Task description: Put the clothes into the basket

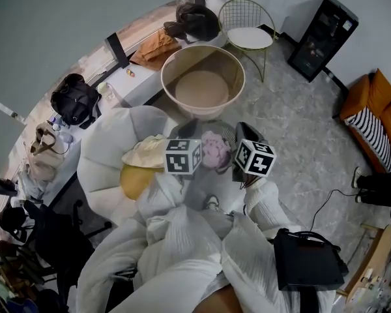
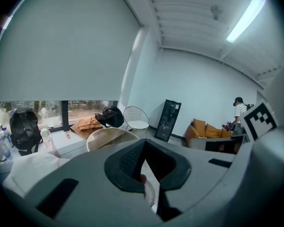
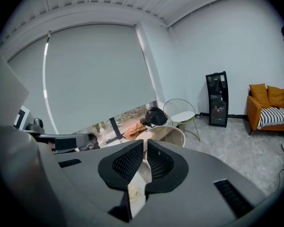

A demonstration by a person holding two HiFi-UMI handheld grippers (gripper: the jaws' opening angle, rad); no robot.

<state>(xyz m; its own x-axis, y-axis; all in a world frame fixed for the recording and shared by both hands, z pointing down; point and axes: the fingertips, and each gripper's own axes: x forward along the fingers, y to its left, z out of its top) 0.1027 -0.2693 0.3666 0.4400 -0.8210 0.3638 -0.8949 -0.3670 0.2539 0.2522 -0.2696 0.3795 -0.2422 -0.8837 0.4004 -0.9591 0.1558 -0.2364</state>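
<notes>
A round beige basket [image 1: 202, 83] stands on the floor ahead of me, and nothing shows inside it; it also shows in the left gripper view [image 2: 111, 138] and the right gripper view [image 3: 173, 134]. Below it a white armchair [image 1: 107, 152] carries a cream garment [image 1: 146, 152], and a pink garment [image 1: 215, 152] lies between my two marker cubes. My left gripper [image 1: 189, 128] [image 2: 143, 146] is shut with its tips touching, holding nothing that I can see. Beside it, my right gripper [image 1: 243, 132] [image 3: 145, 144] is shut and empty too. Both hover over the clothes and point toward the basket.
A wire chair [image 1: 247, 28] and a black cabinet [image 1: 322, 38] stand beyond the basket. An orange sofa [image 1: 371, 116] is at the right. On the window ledge lie a brown garment [image 1: 155, 47] and a dark bag [image 1: 194, 19]. A black bag [image 1: 306, 259] sits at my right side.
</notes>
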